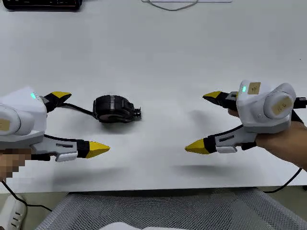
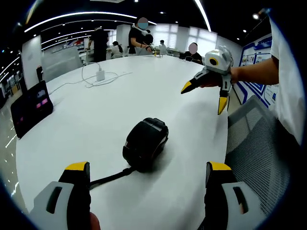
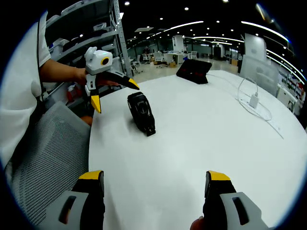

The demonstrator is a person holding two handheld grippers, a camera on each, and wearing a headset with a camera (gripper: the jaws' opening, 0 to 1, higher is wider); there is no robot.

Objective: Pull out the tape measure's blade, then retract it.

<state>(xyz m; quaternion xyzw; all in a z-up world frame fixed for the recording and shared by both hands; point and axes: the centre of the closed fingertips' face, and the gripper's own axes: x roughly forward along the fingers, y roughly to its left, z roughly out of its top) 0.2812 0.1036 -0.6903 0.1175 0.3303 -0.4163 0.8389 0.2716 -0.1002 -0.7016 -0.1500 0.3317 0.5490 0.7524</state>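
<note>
Task not begun: a black tape measure [image 1: 114,109] lay untouched on the white bench [image 1: 163,57], with no blade drawn out.
In the head view the tape measure sat left of centre, toward 9 o'clock, and its hook [image 1: 137,113] sat tight at the case mouth, facing 3 o'clock. The left gripper [image 1: 79,122] hovered just beside it at about 8 o'clock, jaws spread wide and empty. A black strap [image 1: 79,109] trailed from the case toward its far jaw. The right gripper [image 1: 202,121] hung well apart at 3 o'clock, likewise released and holding nothing. On this showing, the pull-out and the retraction were both left to do.
</note>
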